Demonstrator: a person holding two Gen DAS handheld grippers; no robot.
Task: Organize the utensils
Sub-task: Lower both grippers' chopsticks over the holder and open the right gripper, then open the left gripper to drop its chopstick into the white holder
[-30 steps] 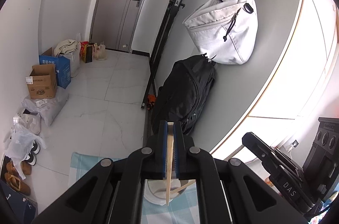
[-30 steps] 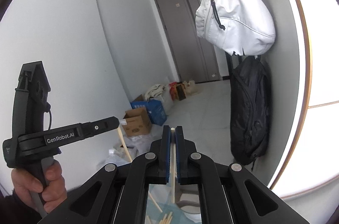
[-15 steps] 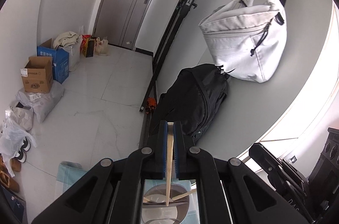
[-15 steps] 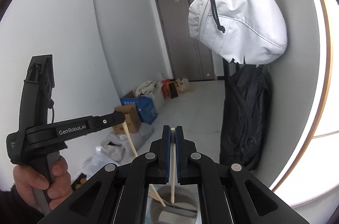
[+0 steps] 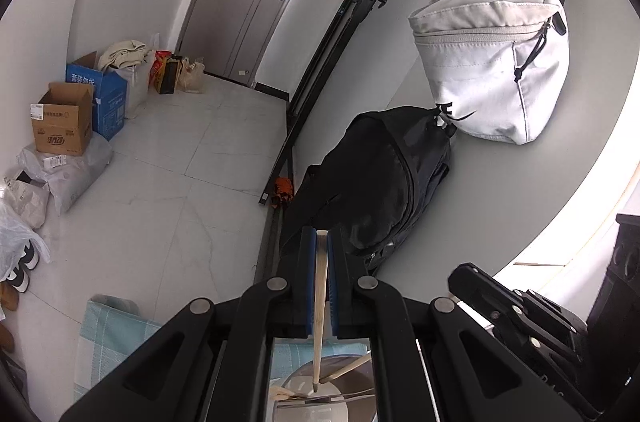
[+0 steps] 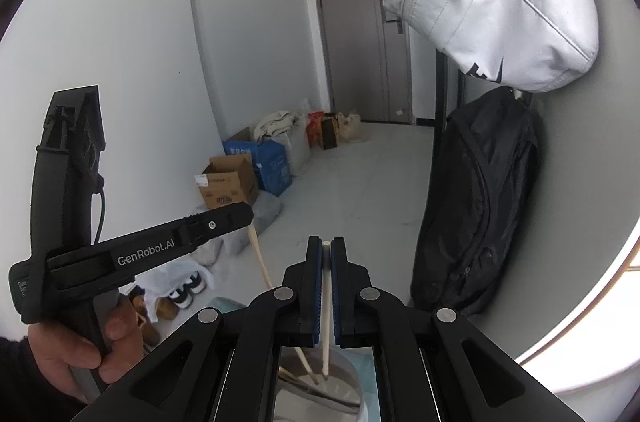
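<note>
Both grippers dropped since a second ago: left gripper and right gripper each clamp one pale wooden chopstick, tips now inside round grey holder cup at 6 o'clock, release next.

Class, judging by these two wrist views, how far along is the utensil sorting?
Done: a spoon and other utensils already lie in the bowl. In hand: the left gripper and right gripper each clamp a chopstick, tips down over the bowl. Left: releasing both.
</note>
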